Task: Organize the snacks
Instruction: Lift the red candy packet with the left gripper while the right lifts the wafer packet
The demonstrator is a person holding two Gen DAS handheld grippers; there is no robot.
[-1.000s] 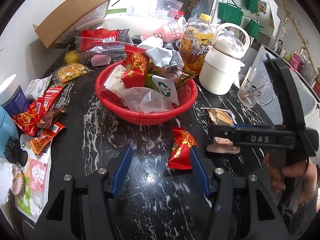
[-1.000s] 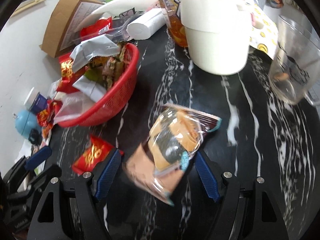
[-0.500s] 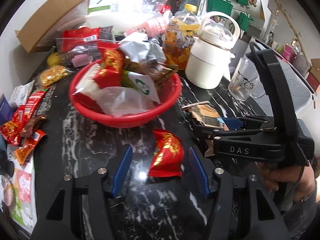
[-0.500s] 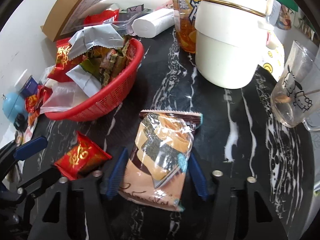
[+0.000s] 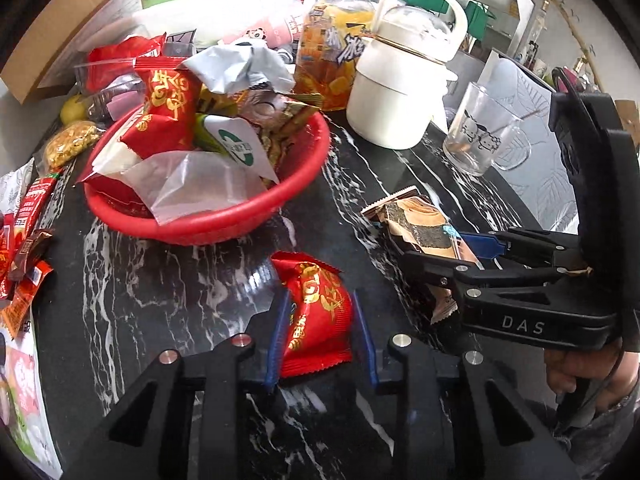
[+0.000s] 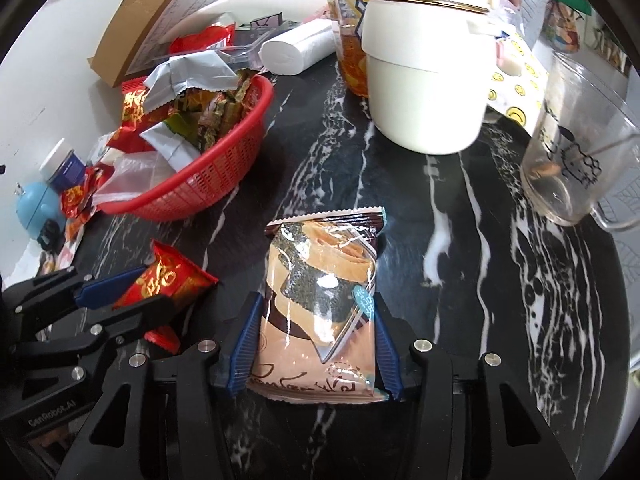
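Note:
A red basket (image 5: 224, 220) heaped with snack packets stands on the black marble table; the right wrist view shows its mesh wall (image 6: 208, 184). In front of it lies a red packet with gold print (image 5: 320, 312), and my left gripper (image 5: 320, 300) is shut on it, both blue pads pressing its sides. The right wrist view shows that left gripper (image 6: 160, 286) with the red packet (image 6: 172, 280). To its right, my right gripper (image 6: 316, 308) is closing its jaws on a brown seaweed snack packet (image 6: 320, 280), pads against both long edges. The left wrist view shows my right gripper (image 5: 436, 246) over that packet (image 5: 416, 220).
A white kettle (image 6: 424, 80) and a juice bottle (image 5: 332, 52) stand behind the packets, a glass mug (image 6: 576, 160) to the right. A cardboard box (image 5: 68, 32) and tissue roll (image 6: 296, 48) sit at the back. Loose snack packets (image 5: 28, 216) lie along the left edge.
Both grippers slid forward over their packets. The left jaws closed onto the red packet. The right jaws narrowed from wide apart to touching the seaweed packet's sides.

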